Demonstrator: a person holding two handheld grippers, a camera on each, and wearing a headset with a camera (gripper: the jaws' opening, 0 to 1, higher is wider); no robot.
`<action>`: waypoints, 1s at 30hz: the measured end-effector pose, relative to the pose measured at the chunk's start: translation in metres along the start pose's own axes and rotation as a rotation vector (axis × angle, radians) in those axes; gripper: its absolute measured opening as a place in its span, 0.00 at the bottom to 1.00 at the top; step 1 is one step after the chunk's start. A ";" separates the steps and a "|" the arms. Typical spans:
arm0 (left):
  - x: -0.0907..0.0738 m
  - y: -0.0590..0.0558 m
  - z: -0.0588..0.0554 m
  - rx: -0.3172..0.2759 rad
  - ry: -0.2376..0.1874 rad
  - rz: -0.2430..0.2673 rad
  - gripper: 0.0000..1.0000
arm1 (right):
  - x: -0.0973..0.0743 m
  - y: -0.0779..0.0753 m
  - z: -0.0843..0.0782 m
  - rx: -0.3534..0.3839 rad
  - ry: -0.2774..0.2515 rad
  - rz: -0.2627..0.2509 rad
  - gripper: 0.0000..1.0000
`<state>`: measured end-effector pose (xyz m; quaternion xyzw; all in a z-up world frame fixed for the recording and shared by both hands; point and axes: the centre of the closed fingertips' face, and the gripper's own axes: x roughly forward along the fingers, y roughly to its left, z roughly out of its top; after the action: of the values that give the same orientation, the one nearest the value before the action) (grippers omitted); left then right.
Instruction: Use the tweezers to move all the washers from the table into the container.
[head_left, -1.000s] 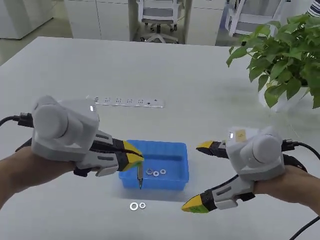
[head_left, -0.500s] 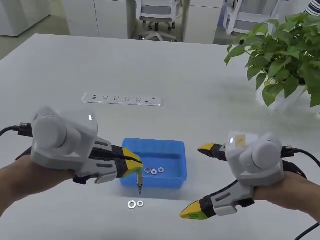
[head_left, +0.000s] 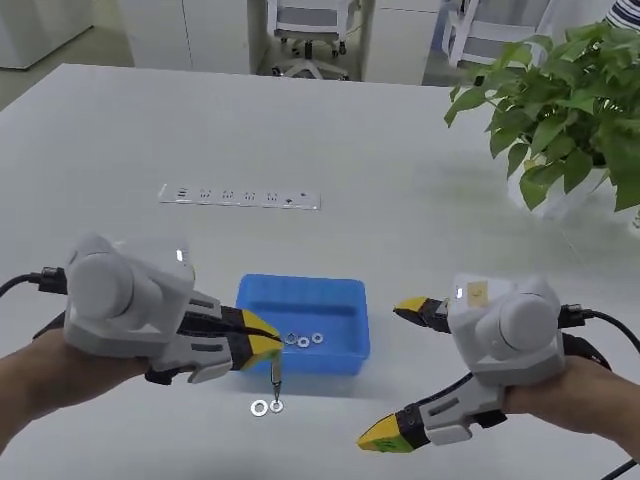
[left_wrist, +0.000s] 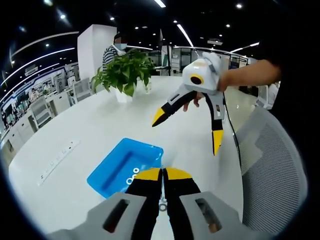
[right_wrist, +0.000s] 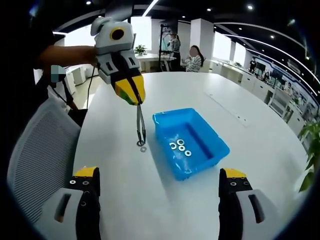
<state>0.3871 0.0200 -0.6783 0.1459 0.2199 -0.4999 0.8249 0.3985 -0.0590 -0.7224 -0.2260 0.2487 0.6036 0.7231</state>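
Pale table (head_left: 400, 150), leafy plant (head_left: 560, 110) at right, office chair (head_left: 315, 25) beyond — perhaps another, cropped — strip lights (left_wrist: 185, 35) overhead.

Left gripper (head_left: 270, 343) and right gripper (head_left: 382, 372): rounded grey-white housings (head_left: 120, 295), black yellow-tipped jaws, black cables (head_left: 22, 283).

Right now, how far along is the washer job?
Done: a few washers already lie in the blue container. In hand: the left gripper, shut on the tweezers, has their tips down by two washers on the table. Left: those two. The right gripper hangs open, idle.
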 end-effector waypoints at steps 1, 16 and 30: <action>0.001 0.000 -0.001 -0.003 0.000 -0.001 0.05 | 0.000 0.000 -0.001 0.001 0.002 -0.001 1.00; 0.008 0.002 -0.013 0.004 0.018 0.006 0.05 | 0.000 0.002 -0.009 0.019 0.015 0.004 0.99; 0.012 0.003 -0.012 0.007 0.007 0.003 0.05 | -0.001 0.003 -0.010 0.011 0.011 0.007 0.97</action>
<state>0.3916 0.0176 -0.6942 0.1509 0.2210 -0.4989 0.8243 0.3947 -0.0659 -0.7296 -0.2243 0.2571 0.6035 0.7207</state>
